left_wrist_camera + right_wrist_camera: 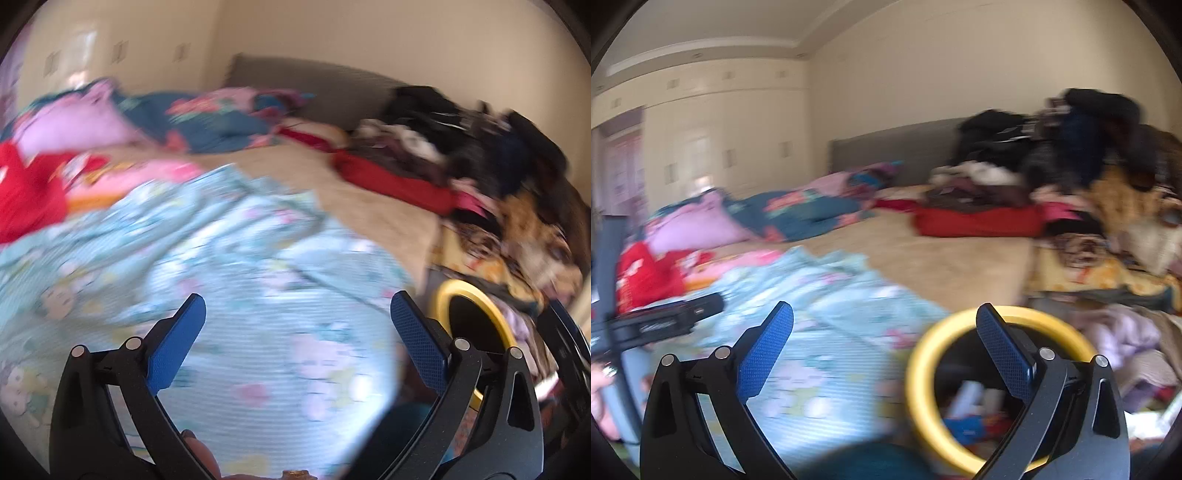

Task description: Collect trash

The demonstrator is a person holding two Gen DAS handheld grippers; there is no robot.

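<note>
Both views are motion-blurred. A bin with a yellow rim (923,354) sits low beside the bed, holding a white scrap (967,398) and blue scraps (964,428). My right gripper (885,308) is open with nothing between its blue pads; its right finger (1004,354) overlaps the bin's opening. My left gripper (298,299) is open and empty above a light blue floral blanket (258,314). In the left wrist view the yellow rim (476,299) shows behind the right finger.
A bed with a beige sheet (942,254) fills the middle, with a grey headboard (894,147) behind. Dark clothes (1052,166) and a red item (979,221) are piled at the right, red and pink fabrics (665,266) at the left. A black device (665,325) juts in from the left.
</note>
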